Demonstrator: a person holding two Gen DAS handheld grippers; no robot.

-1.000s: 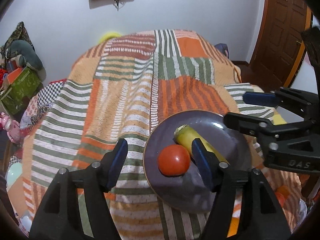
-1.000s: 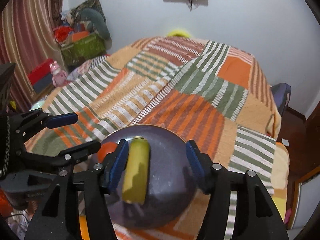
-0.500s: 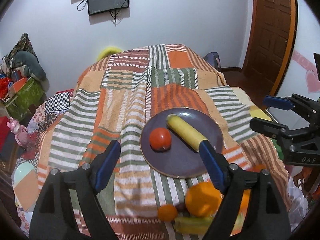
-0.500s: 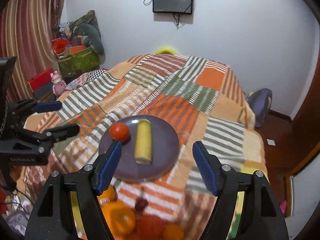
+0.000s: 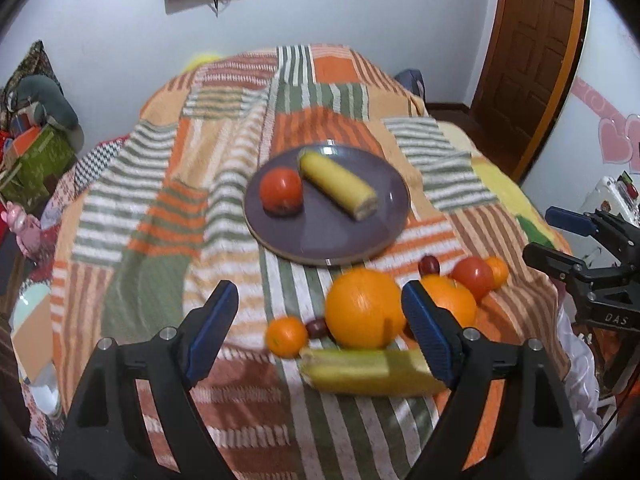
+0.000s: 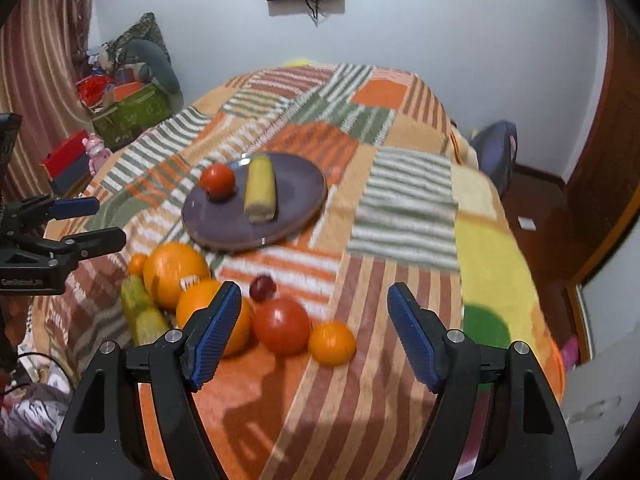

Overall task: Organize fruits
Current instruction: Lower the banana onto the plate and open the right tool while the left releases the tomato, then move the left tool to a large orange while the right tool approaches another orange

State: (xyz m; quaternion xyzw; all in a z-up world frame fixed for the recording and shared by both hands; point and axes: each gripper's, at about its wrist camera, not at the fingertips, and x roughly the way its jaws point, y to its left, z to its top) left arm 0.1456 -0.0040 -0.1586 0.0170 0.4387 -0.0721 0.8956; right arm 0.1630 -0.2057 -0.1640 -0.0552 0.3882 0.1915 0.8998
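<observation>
A purple plate [image 5: 352,236] [image 6: 296,184] on the striped blanket holds a red tomato [image 5: 281,191] [image 6: 217,179] and a yellow banana piece [image 5: 338,184] [image 6: 260,188]. Nearer me lie loose fruits: a big orange [image 5: 364,308] [image 6: 174,270], a second orange [image 5: 450,300] [image 6: 216,316], a tomato [image 5: 472,276] [image 6: 281,326], small mandarins [image 5: 286,336] [image 6: 332,342], dark grapes [image 5: 429,265] [image 6: 262,287] and a banana [image 5: 360,372] [image 6: 140,316]. My left gripper [image 5: 320,336] is open and empty above the loose fruits. My right gripper [image 6: 314,332] is open and empty above the tomato and mandarin.
The bed's blanket [image 5: 168,168] slopes off at all sides. A green box and clutter [image 6: 128,108] stand at the left wall, a wooden door [image 5: 532,60] at the right. The right gripper shows at the left view's right edge [image 5: 576,256].
Both grippers have pulled back and up from the plate. The loose fruits at the near edge have come into view. Both stay open and empty.
</observation>
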